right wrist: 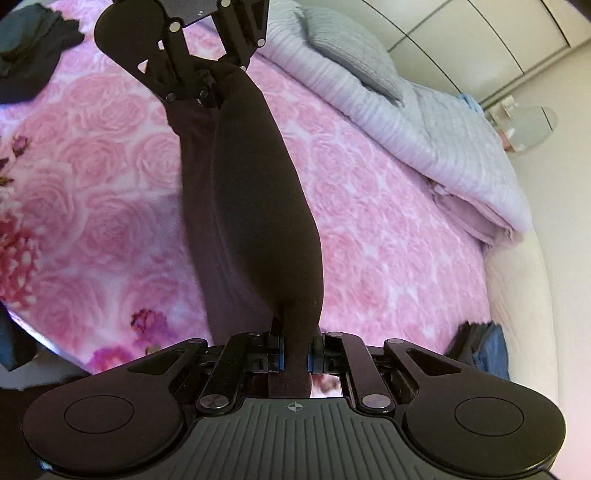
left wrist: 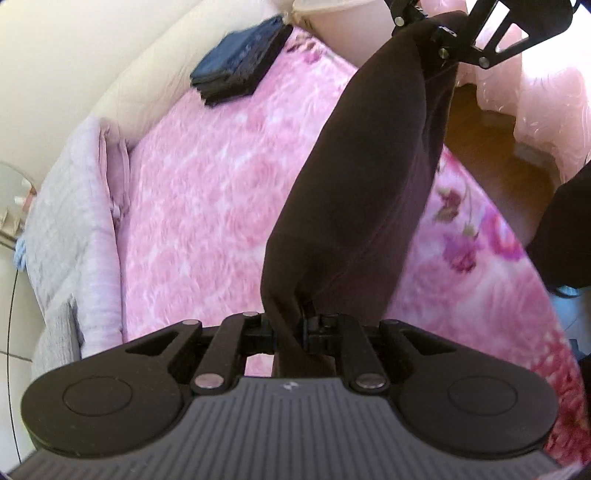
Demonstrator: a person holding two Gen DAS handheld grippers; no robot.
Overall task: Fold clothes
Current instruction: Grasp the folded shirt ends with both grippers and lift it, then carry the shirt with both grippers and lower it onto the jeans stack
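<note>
A dark brown garment [left wrist: 369,177] hangs in the air above the pink rose bedspread [left wrist: 207,206], stretched lengthwise between my two grippers. In the left wrist view my left gripper [left wrist: 293,326] is shut on one end of it, the cloth bunched between the pads. The right gripper [left wrist: 424,27] pinches the far end at the top of that view. From the right wrist the same garment [right wrist: 251,192] runs from my right gripper [right wrist: 295,345], shut on its near end, up to the left gripper [right wrist: 218,85], also shut on it.
A folded stack of dark blue clothes [left wrist: 240,62] lies at the bed's far edge. A loose dark pile [right wrist: 29,55] sits on the bedspread. A grey quilt [right wrist: 406,122] is bunched along one side. Wooden floor [left wrist: 487,122] shows beyond the bed. A dark sleeve [left wrist: 565,236] is at the right.
</note>
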